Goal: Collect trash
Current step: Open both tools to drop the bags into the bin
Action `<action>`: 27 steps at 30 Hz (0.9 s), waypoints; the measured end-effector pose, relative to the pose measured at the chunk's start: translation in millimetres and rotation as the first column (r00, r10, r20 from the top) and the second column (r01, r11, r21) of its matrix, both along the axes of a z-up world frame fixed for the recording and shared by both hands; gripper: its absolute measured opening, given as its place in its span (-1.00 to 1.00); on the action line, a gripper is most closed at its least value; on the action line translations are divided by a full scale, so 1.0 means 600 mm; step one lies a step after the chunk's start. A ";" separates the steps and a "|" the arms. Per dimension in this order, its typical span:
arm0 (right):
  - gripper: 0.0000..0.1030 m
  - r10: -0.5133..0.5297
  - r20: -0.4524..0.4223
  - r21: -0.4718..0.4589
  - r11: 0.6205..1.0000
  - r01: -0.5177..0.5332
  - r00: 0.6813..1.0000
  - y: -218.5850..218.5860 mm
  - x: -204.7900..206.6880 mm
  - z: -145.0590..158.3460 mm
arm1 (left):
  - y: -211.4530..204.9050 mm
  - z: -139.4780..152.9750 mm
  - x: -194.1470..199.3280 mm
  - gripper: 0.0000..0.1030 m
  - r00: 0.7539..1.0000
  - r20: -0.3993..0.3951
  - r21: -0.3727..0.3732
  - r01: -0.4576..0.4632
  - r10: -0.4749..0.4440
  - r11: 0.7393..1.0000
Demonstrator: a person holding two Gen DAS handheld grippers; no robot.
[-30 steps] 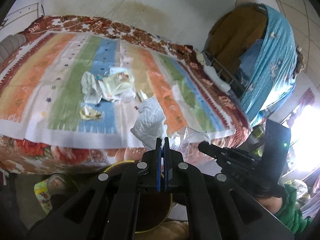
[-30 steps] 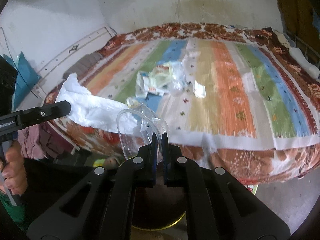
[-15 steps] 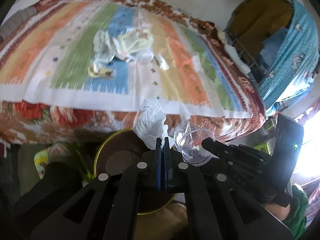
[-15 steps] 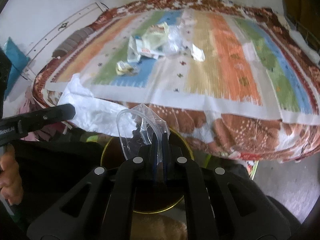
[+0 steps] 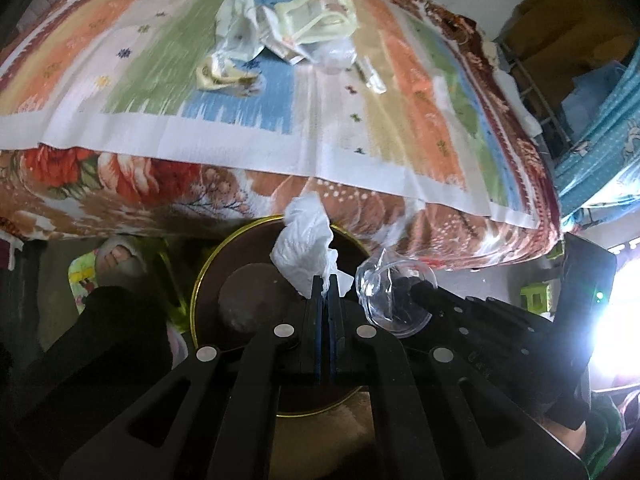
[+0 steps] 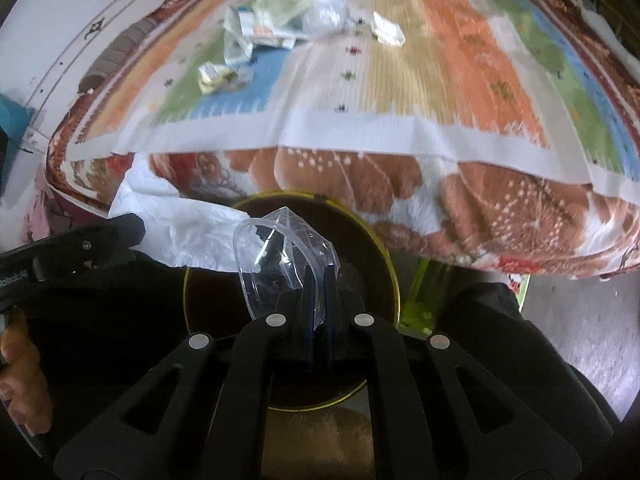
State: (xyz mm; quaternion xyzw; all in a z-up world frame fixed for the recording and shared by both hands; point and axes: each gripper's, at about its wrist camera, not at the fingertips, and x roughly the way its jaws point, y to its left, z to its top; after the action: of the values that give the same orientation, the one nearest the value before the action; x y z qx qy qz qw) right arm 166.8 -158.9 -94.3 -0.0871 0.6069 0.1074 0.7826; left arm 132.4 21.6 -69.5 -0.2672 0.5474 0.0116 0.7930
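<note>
My left gripper [image 5: 325, 280] is shut on a crumpled white tissue [image 5: 307, 247], held over a round brown bin with a yellow rim [image 5: 200, 280]. My right gripper [image 6: 318, 270] is shut on a clear plastic cup with a torn wrapper [image 6: 276, 264], above the same bin [image 6: 390, 276]. In the left wrist view the clear cup [image 5: 394, 300] hangs just right of the tissue. In the right wrist view the tissue [image 6: 188, 236] and the left gripper [image 6: 136, 228] sit at the left. More trash lies on the bed: wrappers [image 5: 280, 36], a yellow scrap [image 5: 218, 74], a small packet [image 5: 374, 80].
The bed carries a striped mat [image 6: 440, 60] over a floral blanket [image 6: 500, 208], its edge just beyond the bin. A blue curtain [image 5: 600, 152] hangs at the right. A person's foot [image 5: 116, 258] rests left of the bin, and a hand [image 6: 24, 376] grips the left tool.
Both grippers have come down and tilted toward the floor with their trash. The bin now fills the view under them, and the bed has slid toward the top.
</note>
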 end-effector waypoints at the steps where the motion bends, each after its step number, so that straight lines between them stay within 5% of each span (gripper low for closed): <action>1: -0.93 -0.002 -0.013 -0.002 1.000 0.002 1.000 0.001 0.002 -0.006 | 0.000 -0.004 0.001 -0.98 1.000 -0.009 0.001 -0.003 0.003 1.000; 13: -0.92 -0.027 -0.084 -0.041 0.999 0.023 0.996 0.003 0.029 -0.048 | 0.012 -0.064 0.017 -0.98 0.990 -0.134 -0.043 -0.054 0.048 0.998; 20: -0.36 -0.054 -0.060 -0.018 0.998 0.053 0.997 -0.002 0.043 -0.042 | 0.036 -0.060 0.021 -0.69 0.987 -0.127 -0.048 -0.106 0.099 0.993; 23: -0.29 -0.050 -0.039 -0.010 0.999 0.050 0.998 0.000 0.045 -0.033 | 0.047 -0.050 0.020 -0.33 0.987 -0.106 -0.056 -0.128 0.121 0.990; 27: -0.19 -0.042 -0.014 0.007 0.999 0.042 0.999 0.001 0.046 -0.017 | 0.062 -0.029 0.021 -0.31 0.984 -0.064 -0.033 -0.168 0.166 0.985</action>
State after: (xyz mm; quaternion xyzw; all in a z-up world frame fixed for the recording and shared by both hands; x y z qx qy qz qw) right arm 194.5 -158.2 -104.5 -0.0709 0.6137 0.0937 0.7808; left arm 144.9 59.1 -87.1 -0.3269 0.5473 0.0758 0.7668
